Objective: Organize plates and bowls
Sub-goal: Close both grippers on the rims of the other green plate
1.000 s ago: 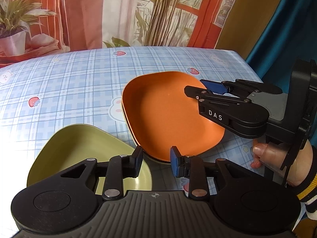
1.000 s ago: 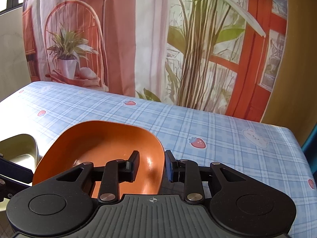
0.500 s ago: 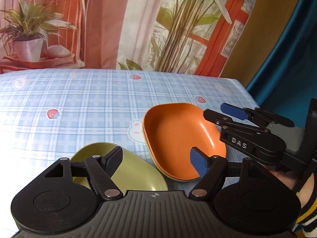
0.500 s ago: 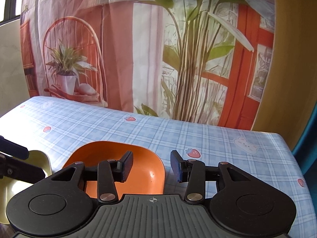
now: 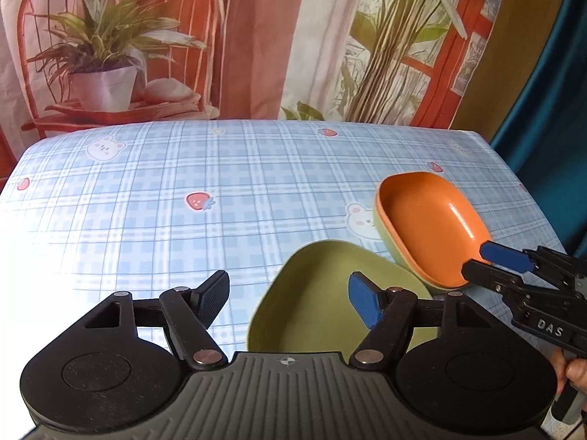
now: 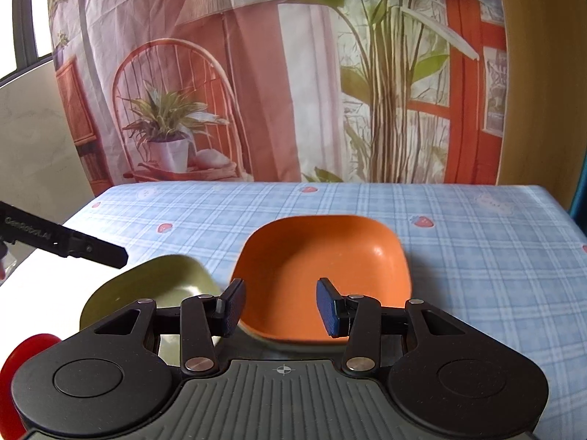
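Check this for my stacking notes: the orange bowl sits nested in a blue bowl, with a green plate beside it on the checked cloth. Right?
Not quite. The orange bowl sits nested in a green bowl, not a blue one; the left wrist view shows its green rim under the orange. The green plate does lie beside it on the checked cloth.

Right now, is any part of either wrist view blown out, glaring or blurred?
Left wrist view: the tablecloth bleaches to white at the left edge, and the orange bowl carries a glare streak. Right wrist view: the green dish looks soft, and the tablecloth washes out at left.
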Tool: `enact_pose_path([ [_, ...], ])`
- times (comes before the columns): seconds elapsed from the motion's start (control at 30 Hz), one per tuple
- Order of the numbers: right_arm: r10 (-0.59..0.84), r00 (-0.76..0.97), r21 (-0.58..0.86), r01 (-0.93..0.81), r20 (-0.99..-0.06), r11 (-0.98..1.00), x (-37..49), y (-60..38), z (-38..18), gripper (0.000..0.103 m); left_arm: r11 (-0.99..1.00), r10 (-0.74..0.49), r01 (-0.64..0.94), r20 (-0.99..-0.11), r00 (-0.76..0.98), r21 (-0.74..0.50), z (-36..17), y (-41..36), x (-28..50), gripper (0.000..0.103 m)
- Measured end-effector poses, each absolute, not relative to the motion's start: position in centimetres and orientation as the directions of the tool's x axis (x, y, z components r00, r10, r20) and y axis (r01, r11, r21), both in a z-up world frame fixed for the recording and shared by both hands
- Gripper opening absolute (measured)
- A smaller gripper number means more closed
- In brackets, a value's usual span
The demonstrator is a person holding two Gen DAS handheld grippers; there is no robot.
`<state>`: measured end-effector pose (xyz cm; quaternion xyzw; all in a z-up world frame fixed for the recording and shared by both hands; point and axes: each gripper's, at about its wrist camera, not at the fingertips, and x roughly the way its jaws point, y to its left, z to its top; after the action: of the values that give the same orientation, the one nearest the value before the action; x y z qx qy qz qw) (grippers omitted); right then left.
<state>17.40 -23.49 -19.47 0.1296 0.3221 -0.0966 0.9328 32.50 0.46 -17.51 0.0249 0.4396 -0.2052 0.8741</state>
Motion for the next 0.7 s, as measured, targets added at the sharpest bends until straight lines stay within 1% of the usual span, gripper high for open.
enact_pose_path([
  [0.2, -0.011, 0.735, 0.221, 0.219, -0.678, 0.95, 17.0, -20.1, -21.0, 0.04, 0.914, -0.346, 0.374, -0.789, 0.508, -0.16, -19.1, 1.8, 32.9, 0.062],
  [0.37, 0.032, 0.702, 0.242, 0.202, -0.711, 0.949, 17.5, -18.5, -21.7, 0.04, 0.91, -0.363, 0.371, -0.786, 0.5, -0.185, -20.1, 2.6, 33.0, 0.046],
  [0.43, 0.042, 0.694, 0.258, 0.209, -0.718, 0.943, 17.7, -18.3, -21.9, 0.04, 0.91, -0.367, 0.369, -0.786, 0.497, -0.191, -20.5, 2.7, 33.2, 0.038],
  [0.6, 0.07, 0.682, 0.304, 0.231, -0.728, 0.924, 18.2, -18.3, -22.2, 0.039, 0.899, -0.402, 0.367, -0.779, 0.481, -0.237, -21.3, 3.3, 33.1, 0.031],
  [0.67, 0.082, 0.681, 0.318, 0.23, -0.728, 0.92, 18.3, -18.2, -22.2, 0.038, 0.896, -0.411, 0.367, -0.777, 0.477, -0.248, -21.6, 3.3, 33.0, 0.03],
  [0.7, 0.08, 0.68, 0.318, 0.233, -0.729, 0.919, 18.4, -18.2, -22.2, 0.038, 0.895, -0.413, 0.368, -0.777, 0.474, -0.251, -21.7, 3.3, 33.1, 0.028],
])
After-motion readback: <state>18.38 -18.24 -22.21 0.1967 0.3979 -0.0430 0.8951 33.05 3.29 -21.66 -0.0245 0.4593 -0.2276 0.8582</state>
